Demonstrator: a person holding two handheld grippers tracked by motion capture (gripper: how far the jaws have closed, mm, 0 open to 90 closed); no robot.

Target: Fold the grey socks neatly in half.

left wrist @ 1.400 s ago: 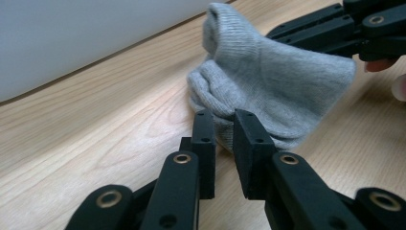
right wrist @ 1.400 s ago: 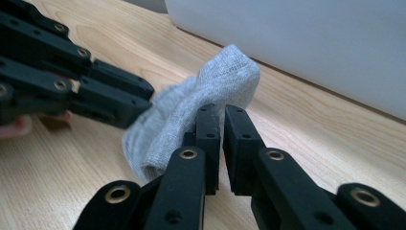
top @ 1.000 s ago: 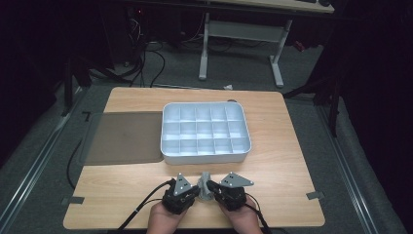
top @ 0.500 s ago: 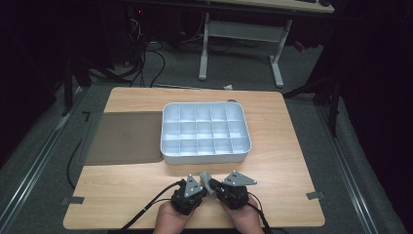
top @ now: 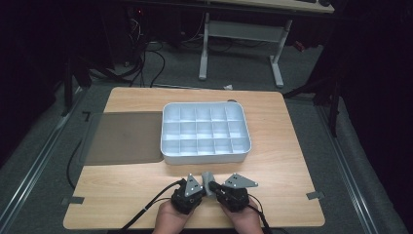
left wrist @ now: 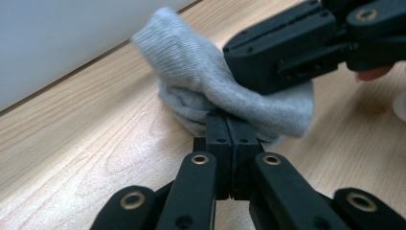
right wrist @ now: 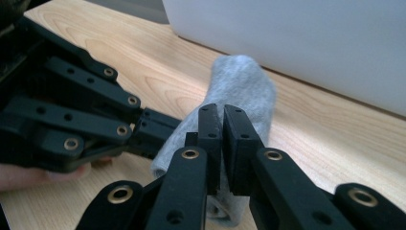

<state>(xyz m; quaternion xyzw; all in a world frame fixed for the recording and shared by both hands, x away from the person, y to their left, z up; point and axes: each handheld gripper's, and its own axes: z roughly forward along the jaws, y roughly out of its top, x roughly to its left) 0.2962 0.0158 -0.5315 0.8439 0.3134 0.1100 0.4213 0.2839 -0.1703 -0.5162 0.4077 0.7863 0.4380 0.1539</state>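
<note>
1 grey sock (top: 208, 177), pinched btwn the 2 grippers: left gripper (top: 198, 189) & right gripper (top: 217, 188), both clamped on it, jaws pressed together. 2 hands, 1 behind each gripper: left hand (top: 171, 222), right hand (top: 245, 222). 2 grey three-cornered plates, 1 on top of each gripper. 1 white tray (top: 205, 155) just ahead of the jaws, w/ 15 compartments, 3 rows x 5. 1 dark mat (top: 124, 136) ahead-left of the left gripper, touching the tray's side. 1 wooden table (top: 287, 165) under both grippers
</note>
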